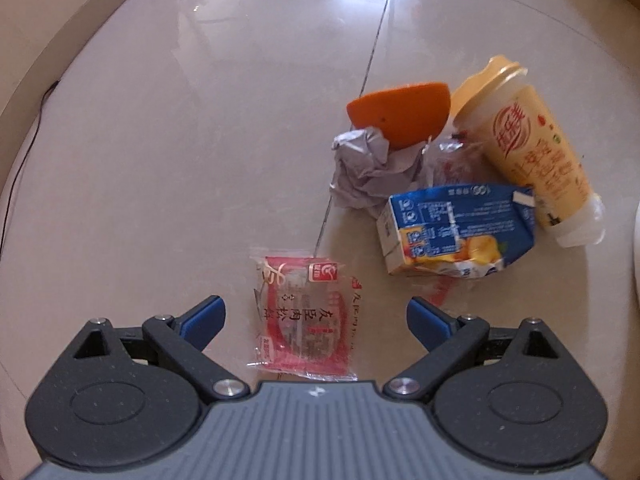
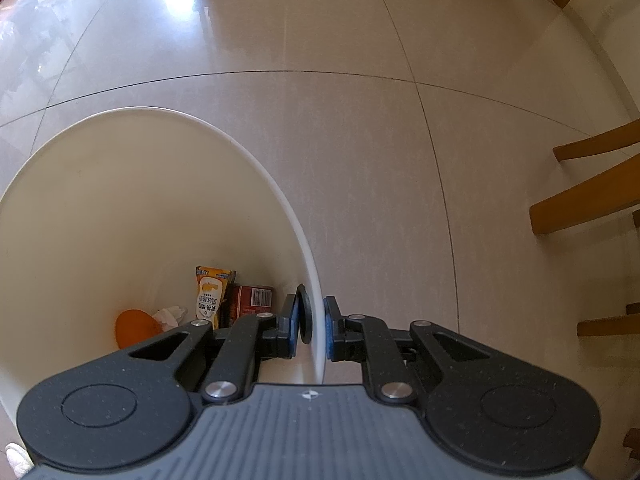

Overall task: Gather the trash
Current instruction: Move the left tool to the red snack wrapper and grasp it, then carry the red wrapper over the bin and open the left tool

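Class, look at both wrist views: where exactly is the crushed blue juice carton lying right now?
In the left wrist view, the blue juice carton lies on the tiled floor, right of centre, in front of the crumpled paper and against the tipped yellow cup.

Glossy pale floor tiles [image 1: 208, 128] with thin dark seams fill both views, mirroring bright window light at the far end. Wooden chair legs [image 2: 588, 196] stand on the tiles at the right; a thin black cable [image 1: 30, 136] trails along a white baseboard [image 1: 60, 40] opposite
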`<state>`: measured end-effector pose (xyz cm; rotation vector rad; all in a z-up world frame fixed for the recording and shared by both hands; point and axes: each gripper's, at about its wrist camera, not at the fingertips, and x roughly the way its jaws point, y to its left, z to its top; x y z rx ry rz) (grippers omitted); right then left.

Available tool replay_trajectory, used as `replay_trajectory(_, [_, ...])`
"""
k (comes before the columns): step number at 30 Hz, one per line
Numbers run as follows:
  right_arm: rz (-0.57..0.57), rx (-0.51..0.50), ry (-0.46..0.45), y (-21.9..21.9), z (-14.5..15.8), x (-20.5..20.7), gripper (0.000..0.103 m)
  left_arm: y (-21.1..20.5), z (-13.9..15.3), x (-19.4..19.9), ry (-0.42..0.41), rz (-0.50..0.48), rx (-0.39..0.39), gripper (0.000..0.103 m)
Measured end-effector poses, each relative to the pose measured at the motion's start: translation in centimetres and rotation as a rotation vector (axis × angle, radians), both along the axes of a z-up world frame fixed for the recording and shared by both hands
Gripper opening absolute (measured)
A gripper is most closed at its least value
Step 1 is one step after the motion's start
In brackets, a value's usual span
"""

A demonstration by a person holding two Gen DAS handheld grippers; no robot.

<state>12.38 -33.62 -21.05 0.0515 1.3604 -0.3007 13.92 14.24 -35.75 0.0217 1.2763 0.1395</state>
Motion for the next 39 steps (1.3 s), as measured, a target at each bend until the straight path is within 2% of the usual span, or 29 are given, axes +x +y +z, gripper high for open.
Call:
replay_trajectory(11, [0.009,-0.01,-0.001,0.3,-0.3,-0.2,0.016,0.1,-3.4,0.1,0.029,-0.041,0.025,0.095])
replay_trajectory(17, [0.012,-0.018,-0.002,0.5,-0.4,-0.3,0.016,0.8,-4.6,0.0,0.043,-0.029,0.02,0.079])
replay_trajectory(21, [0.008,-0.016,-0.004,0.5,-0.4,-0.3,0.016,1.3,-4.8,-0.3,0.035,-0.032,0.013,0.076])
replay_trajectory(23, [0.01,-0.018,-0.004,0.5,-0.4,-0.3,0.016,1.5,-4.7,-0.4,0.031,-0.026,-0.005,0.064])
replay_trajectory(27, [0.007,-0.015,-0.004,0.4,-0.3,-0.3,0.016,1.8,-4.5,-0.3,0.033,-0.021,-0.003,0.052])
replay_trajectory(34, [0.005,-0.016,-0.004,0.4,-0.2,-0.2,0.016,1.6,-3.1,0.0,0.041,-0.014,0.014,0.05])
replay_trajectory(39, [0.006,-0.017,-0.003,0.4,-0.2,-0.1,0.016,1.1,0.3,0.6,0.068,-0.018,0.008,0.05])
